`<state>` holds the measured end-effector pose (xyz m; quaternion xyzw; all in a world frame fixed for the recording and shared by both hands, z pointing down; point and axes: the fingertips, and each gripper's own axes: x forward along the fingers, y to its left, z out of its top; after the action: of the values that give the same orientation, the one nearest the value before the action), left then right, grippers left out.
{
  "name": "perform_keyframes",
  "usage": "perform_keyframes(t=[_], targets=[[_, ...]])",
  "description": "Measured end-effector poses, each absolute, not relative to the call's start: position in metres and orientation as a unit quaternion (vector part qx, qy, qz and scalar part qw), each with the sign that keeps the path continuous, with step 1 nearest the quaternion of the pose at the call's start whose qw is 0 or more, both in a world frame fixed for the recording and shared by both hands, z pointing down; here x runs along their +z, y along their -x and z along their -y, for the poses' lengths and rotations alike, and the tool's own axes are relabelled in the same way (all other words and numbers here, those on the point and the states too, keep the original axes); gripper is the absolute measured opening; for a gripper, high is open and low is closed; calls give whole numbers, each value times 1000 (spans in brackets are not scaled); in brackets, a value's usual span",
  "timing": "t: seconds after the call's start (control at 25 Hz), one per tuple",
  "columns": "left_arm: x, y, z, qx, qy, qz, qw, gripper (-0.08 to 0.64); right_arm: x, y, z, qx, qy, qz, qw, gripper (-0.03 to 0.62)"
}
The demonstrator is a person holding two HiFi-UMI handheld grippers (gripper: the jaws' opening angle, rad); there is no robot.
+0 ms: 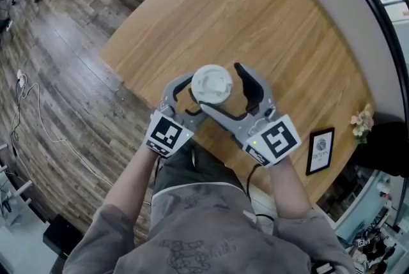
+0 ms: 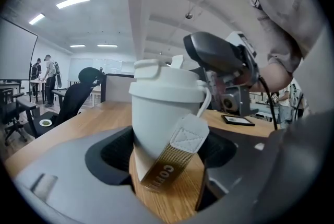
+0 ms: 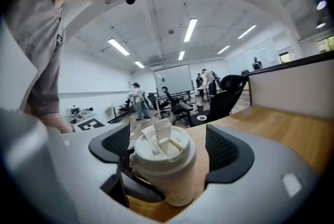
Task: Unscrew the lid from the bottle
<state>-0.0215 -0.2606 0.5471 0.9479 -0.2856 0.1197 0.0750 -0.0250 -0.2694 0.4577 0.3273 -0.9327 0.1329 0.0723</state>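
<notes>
Left tool (image 2: 167, 145) clamping white plastic bottle (image 2: 156, 113), gold-tipped strap (image 2: 175, 157) in its view only, right tool (image 3: 168, 147) apart around white lid (image 1: 212, 83), wooden surface (image 1: 255, 17) open ahead

Both grippers meet in front of the body, forearms converging.
The left gripper (image 1: 190, 95) points almost level, its fingers (image 1: 177, 89) closed on the bottle (image 2: 162, 113). The right gripper (image 1: 225, 91), also near level, straddles the lid (image 1: 212, 83) with fingers apart, not pressing it.
</notes>
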Motion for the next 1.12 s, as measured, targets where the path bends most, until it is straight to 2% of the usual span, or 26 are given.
perform_keyframes(t=[0.16, 0.4, 0.6, 0.92, 1.12], targets=[[546, 23, 260, 118, -943, 301, 79, 356, 472, 30, 273, 140, -424, 891, 82, 453], [548, 23, 260, 110, -935, 327, 86, 351, 483, 42, 278, 119, -440, 885, 97, 450], [549, 23, 258, 121, -943, 301, 76, 350, 485, 47, 271, 127, -340, 924, 122, 451], [549, 24, 257, 133, -961, 238, 47, 334, 484, 52, 259, 104, -81, 977, 167, 451], [550, 28, 256, 137, -963, 229, 42, 330, 485, 56, 255, 85, -47, 977, 188, 451]])
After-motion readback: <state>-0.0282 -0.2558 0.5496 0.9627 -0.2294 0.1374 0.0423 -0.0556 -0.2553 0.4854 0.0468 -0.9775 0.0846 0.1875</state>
